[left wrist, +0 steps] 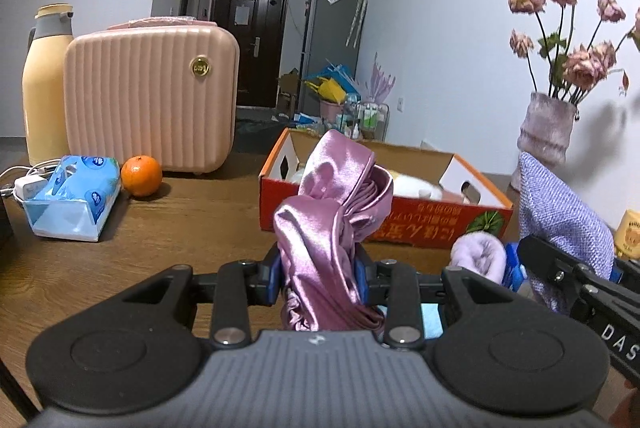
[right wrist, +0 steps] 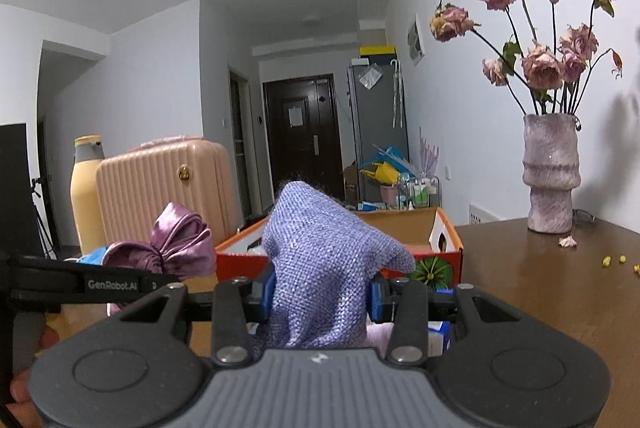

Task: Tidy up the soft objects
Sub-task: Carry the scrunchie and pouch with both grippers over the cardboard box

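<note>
Satin, pink and shiny, is bunched between the blue pads of the left tool (left wrist: 320,278), which is clamped on this satin cloth (left wrist: 332,212) low down so that the loose folds stand up above the fingers rather than trail on the desk (left wrist: 160,248). The right tool (right wrist: 320,298) pinches a woven lilac cloth (right wrist: 324,260) the same way, near its bottom, and its top rises in a soft peak. Both pieces are held clear of the desk and just in front of the open orange cardboard box (left wrist: 384,224), which already holds something pale and fluffy; I judge it to be the collecting place, so each cloth is lifted high enough to pass over the near wall. A fuzzy lavender item (left wrist: 478,256) lies near the right tool, not yet gathered.
</note>
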A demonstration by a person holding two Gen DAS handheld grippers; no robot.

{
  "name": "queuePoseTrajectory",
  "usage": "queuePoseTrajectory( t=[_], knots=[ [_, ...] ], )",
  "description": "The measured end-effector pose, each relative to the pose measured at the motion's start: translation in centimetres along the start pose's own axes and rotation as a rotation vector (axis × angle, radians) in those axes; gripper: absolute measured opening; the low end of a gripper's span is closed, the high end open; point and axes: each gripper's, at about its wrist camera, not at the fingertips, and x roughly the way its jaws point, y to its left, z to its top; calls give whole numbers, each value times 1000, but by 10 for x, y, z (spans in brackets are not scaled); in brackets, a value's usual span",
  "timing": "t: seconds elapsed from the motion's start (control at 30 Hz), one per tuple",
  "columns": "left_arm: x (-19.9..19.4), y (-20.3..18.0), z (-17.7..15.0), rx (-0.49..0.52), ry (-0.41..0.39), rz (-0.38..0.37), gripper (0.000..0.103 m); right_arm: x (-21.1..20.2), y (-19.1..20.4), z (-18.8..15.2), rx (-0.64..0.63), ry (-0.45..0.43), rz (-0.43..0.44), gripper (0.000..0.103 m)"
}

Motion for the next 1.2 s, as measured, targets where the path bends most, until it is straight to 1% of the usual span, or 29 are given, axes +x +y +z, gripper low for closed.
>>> queuePoseTrajectory(
  t=[0.3, 0.43, 0.63, 0.77, 1.2],
  knots=[
    [0, -13, 12, -29, -51, 13, 35, 8, -7, 14, 1, -42, 1, 41],
    [6, -12, 19, -56, -58, 26, 35, 12, -12, 21, 0, -66, -3, 41],
    [15, -13, 26, -65, -76, 50, 35, 20, -18, 33, -11, -94, -1, 41],
    [23, -14, 32, -75, -83, 53, 35, 30, -22, 41, -17, -108, 4, 41],
    [60, -25, 51, -80, -94, 37, 35, 71, -53, 60, 1, -91, -7, 41]
  ],
)
